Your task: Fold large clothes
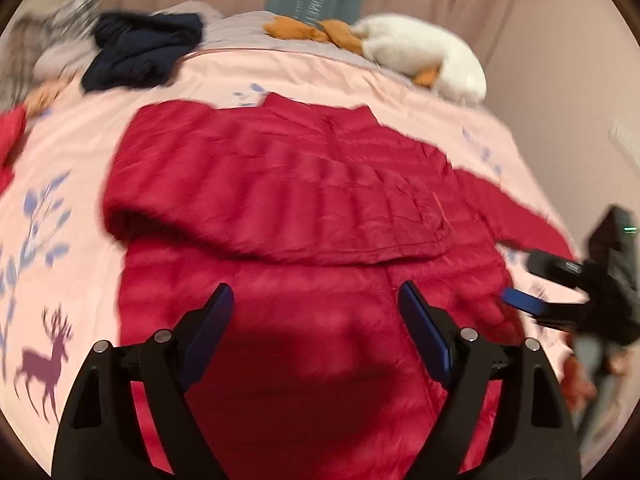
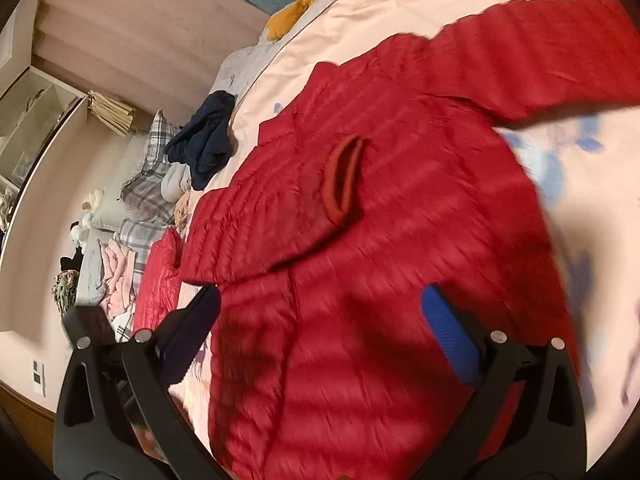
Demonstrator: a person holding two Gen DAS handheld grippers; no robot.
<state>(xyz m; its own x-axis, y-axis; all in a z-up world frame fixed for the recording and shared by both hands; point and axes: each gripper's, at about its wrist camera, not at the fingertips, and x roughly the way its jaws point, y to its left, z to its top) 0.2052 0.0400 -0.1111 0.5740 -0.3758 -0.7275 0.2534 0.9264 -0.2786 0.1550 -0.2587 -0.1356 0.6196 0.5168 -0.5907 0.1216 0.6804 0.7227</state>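
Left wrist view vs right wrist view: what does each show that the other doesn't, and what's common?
Left wrist only: the right gripper at the right edge, beside the jacket's spread sleeve, and a deer print on the bedspread.

Right wrist only: the folded sleeve's knit cuff lying on the jacket, plus a shelf unit and plaid pillows along the wall.

Both: the red puffer jacket, one sleeve folded across it, the navy garment, the pink bedspread, the white plush toy.

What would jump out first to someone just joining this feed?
The big red puffer jacket spread across the middle of the pink bedspread, one sleeve already folded over its body. Behind it, a dark navy garment lies crumpled towards the head of the bed, and a white plush goose rests near the headboard.
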